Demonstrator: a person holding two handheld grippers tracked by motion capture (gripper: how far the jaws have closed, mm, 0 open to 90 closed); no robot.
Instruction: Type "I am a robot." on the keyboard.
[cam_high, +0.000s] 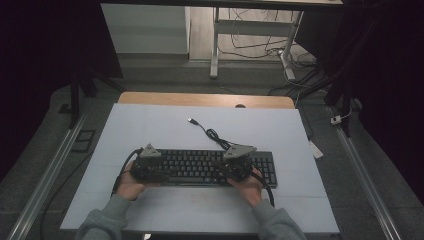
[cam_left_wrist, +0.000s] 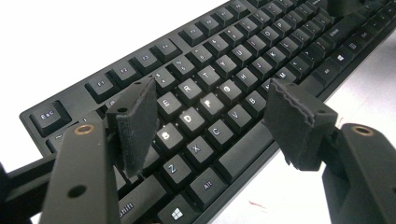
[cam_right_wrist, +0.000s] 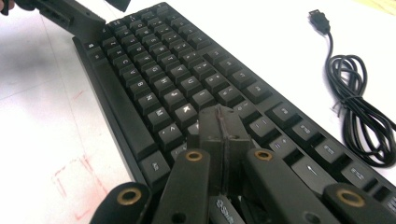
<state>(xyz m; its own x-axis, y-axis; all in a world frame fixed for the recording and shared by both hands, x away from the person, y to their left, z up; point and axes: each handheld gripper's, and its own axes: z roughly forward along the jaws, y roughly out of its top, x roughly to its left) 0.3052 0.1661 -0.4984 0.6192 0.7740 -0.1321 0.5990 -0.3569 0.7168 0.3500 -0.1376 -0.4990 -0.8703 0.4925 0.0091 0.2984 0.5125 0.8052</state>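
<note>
One keyboard (cam_high: 200, 167), one coiled cable (cam_right_wrist: 359, 102), two grippers over keys

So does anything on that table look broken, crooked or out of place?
Nothing looks broken. The keyboard sits square on the table. One oddity: its cable lies coiled with the USB plug loose on the table, connected to nothing.

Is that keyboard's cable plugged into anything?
Unplugged. The keyboard's cable lies coiled on the table, its USB plug free.
</note>
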